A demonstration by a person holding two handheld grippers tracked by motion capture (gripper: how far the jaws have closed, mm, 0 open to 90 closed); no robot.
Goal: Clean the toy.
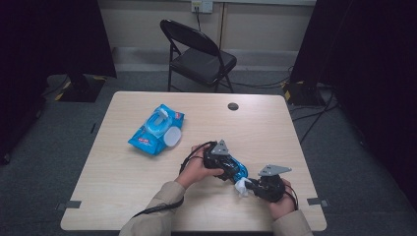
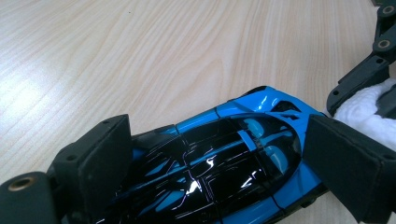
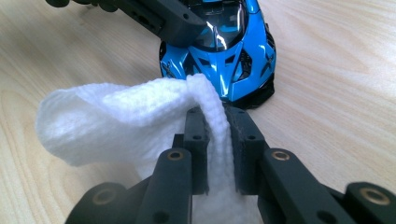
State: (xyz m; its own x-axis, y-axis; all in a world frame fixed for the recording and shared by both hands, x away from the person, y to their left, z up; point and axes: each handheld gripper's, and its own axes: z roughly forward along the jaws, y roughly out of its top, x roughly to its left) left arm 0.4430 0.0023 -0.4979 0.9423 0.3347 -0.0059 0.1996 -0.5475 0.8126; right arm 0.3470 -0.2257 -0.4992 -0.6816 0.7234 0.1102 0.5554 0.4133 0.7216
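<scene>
Two hand-held grippers meet at the near right part of the pale wooden table [image 1: 128,172]. The left gripper [image 1: 227,164], held by the left hand [image 1: 196,169] with the forearm angling in from the bottom edge, lies low over the table and has its black jaws clamped on the sides of a glossy blue and black toy sports car [image 2: 224,158], which rests on the tabletop. The right gripper [image 1: 250,185], held in the right hand [image 1: 280,199] near the table's front edge, points toward the car's nose; its jaws are closed tight on a white, textured wet wipe [image 3: 135,121], whose bunched fold lies against the front of the car. Farther back and to the left, well apart from both hands, lies a blue soft pack of wipes [image 1: 156,129] with its round white lid flipped open. Beyond the table stands a black folding chair [image 1: 199,54], and cables trail across the grey carpet to the right.
</scene>
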